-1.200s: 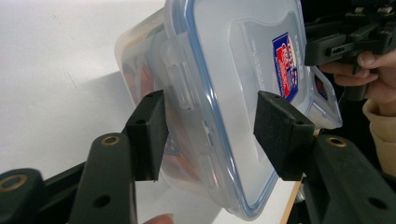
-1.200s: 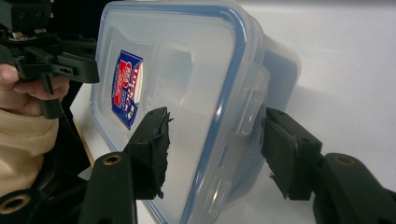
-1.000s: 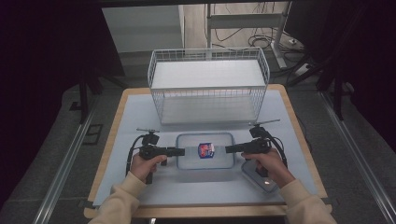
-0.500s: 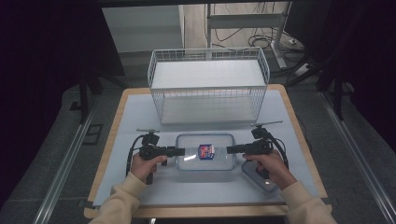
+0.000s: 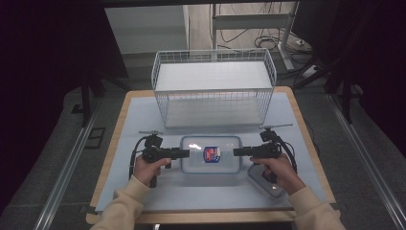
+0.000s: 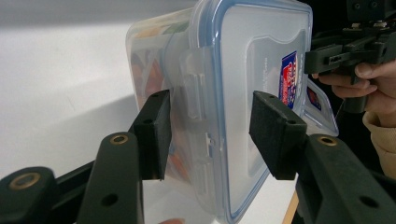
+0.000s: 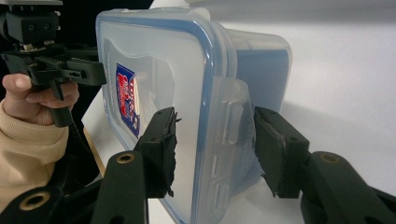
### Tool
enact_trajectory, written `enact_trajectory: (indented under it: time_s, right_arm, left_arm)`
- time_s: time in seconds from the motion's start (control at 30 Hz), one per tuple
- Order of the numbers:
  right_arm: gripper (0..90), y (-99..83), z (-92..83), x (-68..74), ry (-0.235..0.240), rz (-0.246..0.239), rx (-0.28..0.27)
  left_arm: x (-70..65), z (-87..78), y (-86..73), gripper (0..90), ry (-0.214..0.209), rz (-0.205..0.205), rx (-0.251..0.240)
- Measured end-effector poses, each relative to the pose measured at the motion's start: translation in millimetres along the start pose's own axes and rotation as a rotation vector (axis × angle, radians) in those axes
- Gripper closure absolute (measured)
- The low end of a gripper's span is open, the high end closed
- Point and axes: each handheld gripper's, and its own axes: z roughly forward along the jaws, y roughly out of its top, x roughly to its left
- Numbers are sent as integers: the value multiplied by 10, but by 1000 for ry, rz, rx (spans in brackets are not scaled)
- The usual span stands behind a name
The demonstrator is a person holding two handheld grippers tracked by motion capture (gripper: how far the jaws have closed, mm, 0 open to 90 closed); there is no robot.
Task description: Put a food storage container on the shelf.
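Note:
A clear lidded container with a blue seal and a red-blue sticker lies on the pale mat, with colourful contents showing through its wall. My left gripper takes its left end. In the left gripper view one pad lies on the lid and the other against the wall below the clasp. My right gripper takes the right end the same way. Its jaws have just been closing with the container between them. Both are turned on their sides.
A white wire basket stands behind the container at the back of the table. A second clear lidded box sits under my right hand, near the front right. The table's wooden edge borders the mat.

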Motion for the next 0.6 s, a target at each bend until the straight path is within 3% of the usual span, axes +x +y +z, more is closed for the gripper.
enact_trajectory:
  time_s: [0.43, 0.6]
  right_arm:
    - [507, 251, -238, 201, -17, -98, -71]
    - [506, 374, -349, 295, -22, -133, -106]
  left_arm:
    - [-179, -125, 272, 505, 1, 73, -58]
    - [-313, -213, 464, 505, 9, 122, -88]
